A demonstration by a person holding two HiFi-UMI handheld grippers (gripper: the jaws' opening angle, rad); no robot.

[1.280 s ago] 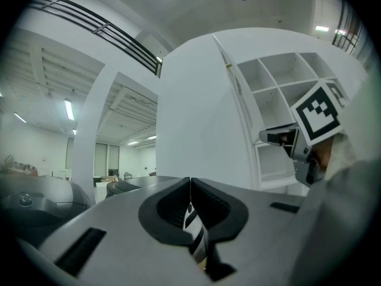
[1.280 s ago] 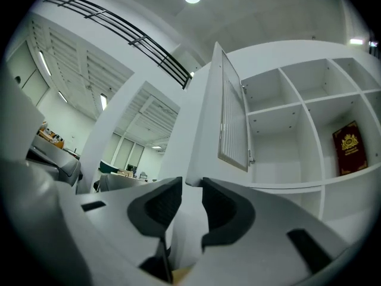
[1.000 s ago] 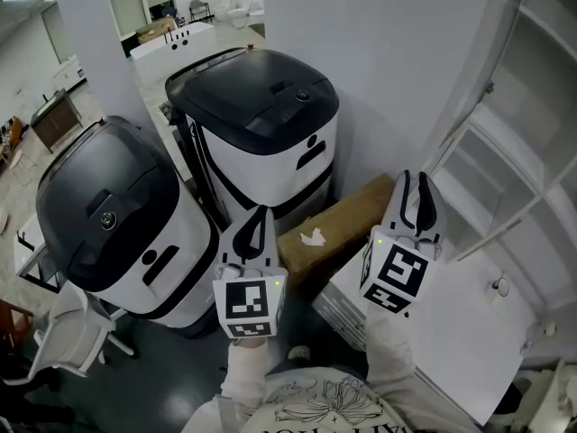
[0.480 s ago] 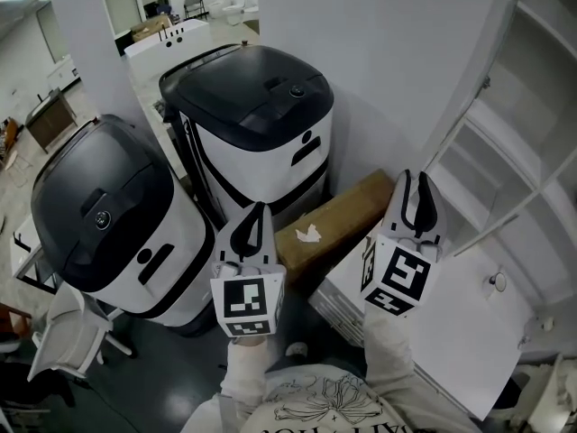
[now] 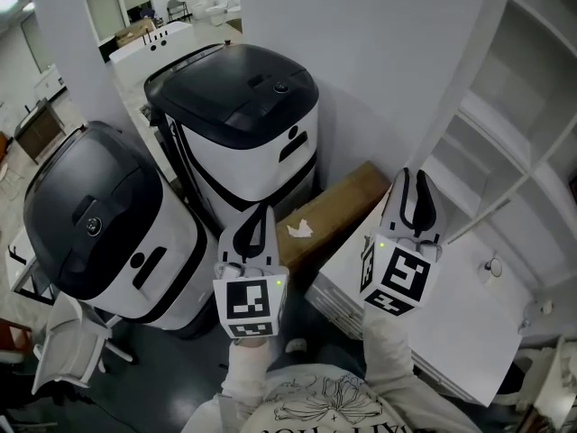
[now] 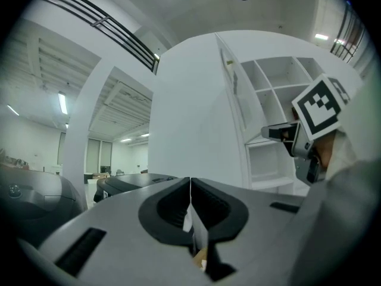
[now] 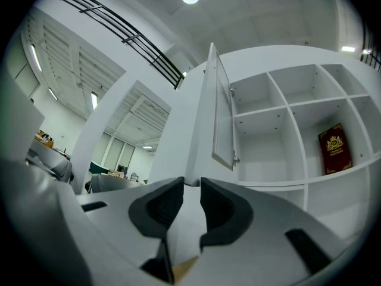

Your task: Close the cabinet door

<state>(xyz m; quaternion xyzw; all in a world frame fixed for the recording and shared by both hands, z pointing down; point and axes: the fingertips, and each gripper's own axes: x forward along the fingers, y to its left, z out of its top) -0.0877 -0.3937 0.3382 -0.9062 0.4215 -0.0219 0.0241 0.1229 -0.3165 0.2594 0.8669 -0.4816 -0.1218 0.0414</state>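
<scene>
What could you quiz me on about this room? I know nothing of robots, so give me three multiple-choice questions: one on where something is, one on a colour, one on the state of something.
1. Where is the cardboard box?
A. Between a black-topped machine and the white cabinet
B. On top of a machine
C. On a cabinet shelf

2. What colour is the book in the cabinet?
A. Blue
B. Red
C. Green

3. How does the cabinet door stand?
A. Shut flat
B. Taken off and laid down
C. Swung open

Answers:
1 A: the head view shows the box wedged low between the rear machine and the cabinet.
2 B: the right gripper view shows a dark red cover standing in a right-hand compartment.
3 C: the right gripper view shows the door edge-on, standing out from the bare shelves.
</scene>
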